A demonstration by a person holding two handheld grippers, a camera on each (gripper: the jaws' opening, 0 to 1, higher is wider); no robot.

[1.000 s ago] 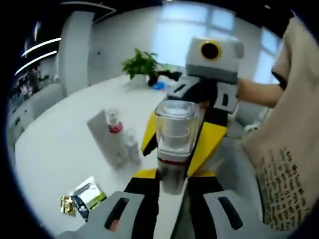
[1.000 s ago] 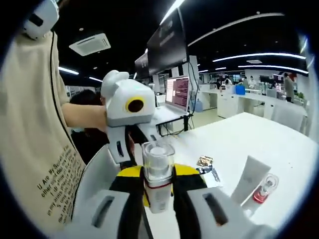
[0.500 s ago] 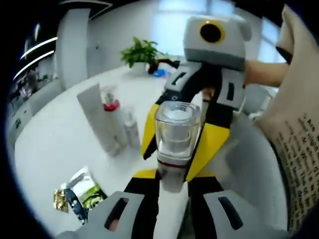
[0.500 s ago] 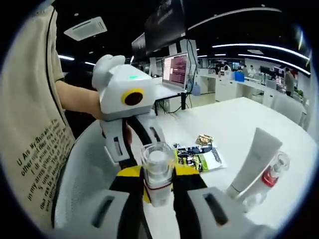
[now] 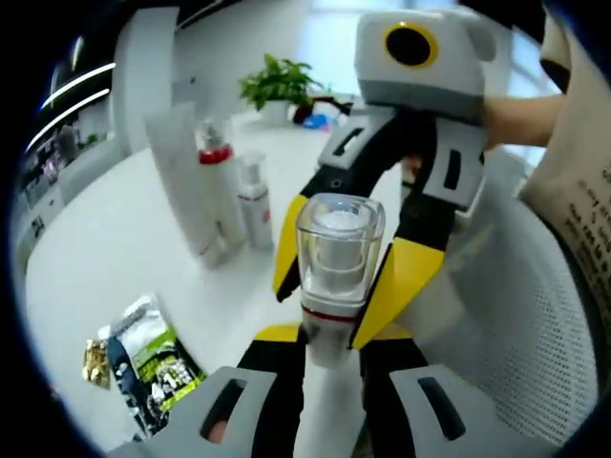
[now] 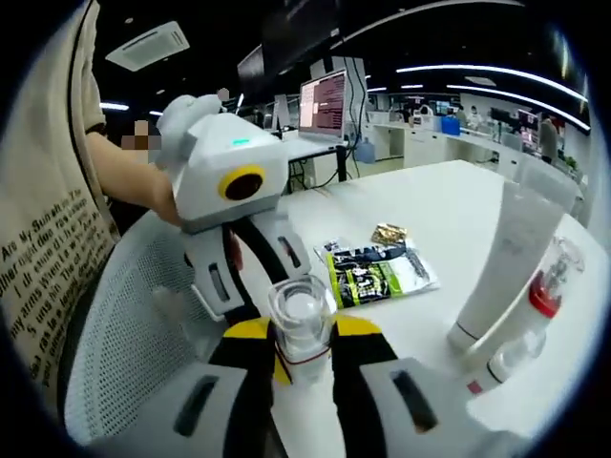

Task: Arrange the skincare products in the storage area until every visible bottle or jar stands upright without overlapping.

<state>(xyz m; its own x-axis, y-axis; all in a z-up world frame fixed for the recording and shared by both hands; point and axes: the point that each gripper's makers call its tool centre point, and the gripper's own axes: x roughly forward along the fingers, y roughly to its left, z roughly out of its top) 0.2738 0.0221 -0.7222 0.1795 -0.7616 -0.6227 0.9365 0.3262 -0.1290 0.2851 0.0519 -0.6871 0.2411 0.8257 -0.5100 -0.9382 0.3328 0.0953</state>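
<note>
Between both tongs (image 5: 327, 367), apparently clamped: clear-capped bottle (image 5: 336, 272).

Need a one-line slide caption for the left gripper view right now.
Both grippers, left and right, clamp a clear-capped bottle above the white table.

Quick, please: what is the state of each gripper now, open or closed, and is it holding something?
Left gripper: closed on the clear-capped bottle.
Right gripper: closed on the same bottle, gripping it from the opposite side.
</note>
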